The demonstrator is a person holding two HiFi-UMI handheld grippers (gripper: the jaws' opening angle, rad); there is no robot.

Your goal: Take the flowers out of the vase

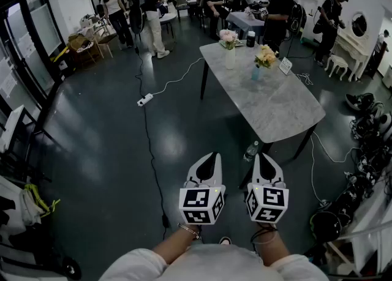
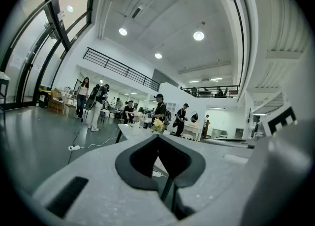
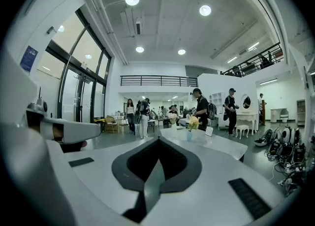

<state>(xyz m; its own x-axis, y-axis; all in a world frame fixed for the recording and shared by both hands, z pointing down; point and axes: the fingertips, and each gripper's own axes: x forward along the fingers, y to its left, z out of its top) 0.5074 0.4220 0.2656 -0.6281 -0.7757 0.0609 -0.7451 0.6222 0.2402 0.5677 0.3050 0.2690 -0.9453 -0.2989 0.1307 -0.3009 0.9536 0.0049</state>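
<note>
A grey marble table (image 1: 282,108) stands ahead of me, well beyond both grippers. At its far end a white vase holds pink flowers (image 1: 228,38). A small blue vase holds yellow flowers (image 1: 265,57) beside it. My left gripper (image 1: 211,157) and right gripper (image 1: 263,158) hang side by side over the floor short of the table, both shut with nothing in them. The left gripper view has its shut tips (image 2: 158,136) below the distant yellow flowers (image 2: 157,125). The right gripper view has its shut tips (image 3: 158,142) and both bouquets, yellow (image 3: 193,121) and pink (image 3: 171,118), far off.
A white card (image 1: 285,65) and a dark cup (image 1: 250,38) also stand on the table. A water bottle (image 1: 250,150) lies on the floor by the table's near leg. A power strip (image 1: 145,99) and its cable cross the floor at left. Several people stand at the back; gear and cables line the right wall.
</note>
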